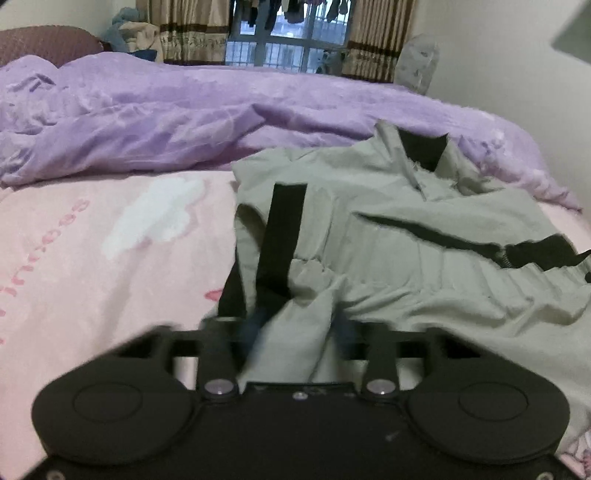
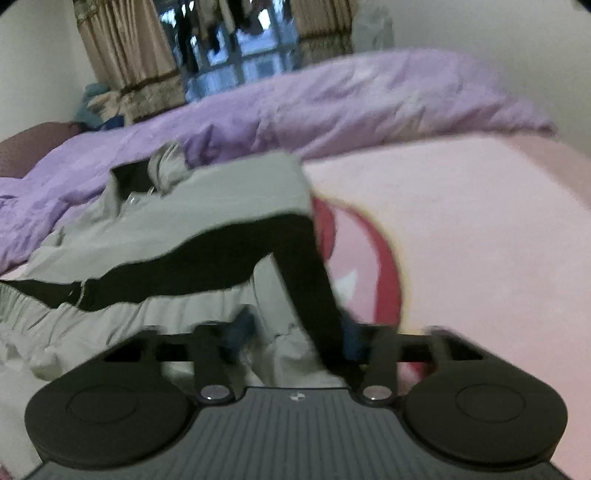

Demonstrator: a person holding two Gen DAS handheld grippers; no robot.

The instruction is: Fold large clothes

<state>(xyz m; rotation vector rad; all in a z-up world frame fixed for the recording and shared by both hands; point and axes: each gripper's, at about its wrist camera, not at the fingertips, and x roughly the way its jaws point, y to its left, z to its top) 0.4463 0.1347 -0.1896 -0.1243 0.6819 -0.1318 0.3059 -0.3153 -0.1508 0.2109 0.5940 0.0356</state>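
2 grippers pinching 1 grey jacket on the bed.
The jacket (image 1: 388, 236) lies centre-right on the pink sheet (image 1: 92, 258); left gripper (image 1: 295, 332) and right gripper (image 2: 295, 338) each clamp its fabric at lower centre.

The jacket (image 1: 388, 229) lies on the bed sheet (image 1: 110, 258), its collar end toward the rumpled duvet (image 1: 184, 122) heaped behind it. Beyond the duvet stands the window (image 1: 288, 40), flanked by curtains (image 1: 184, 33) (laundry hangs outside). Each gripper sits at the jacket's near edge, the left gripper (image 1: 295, 328) with cloth between its fingers, the right gripper (image 2: 295, 332) likewise.
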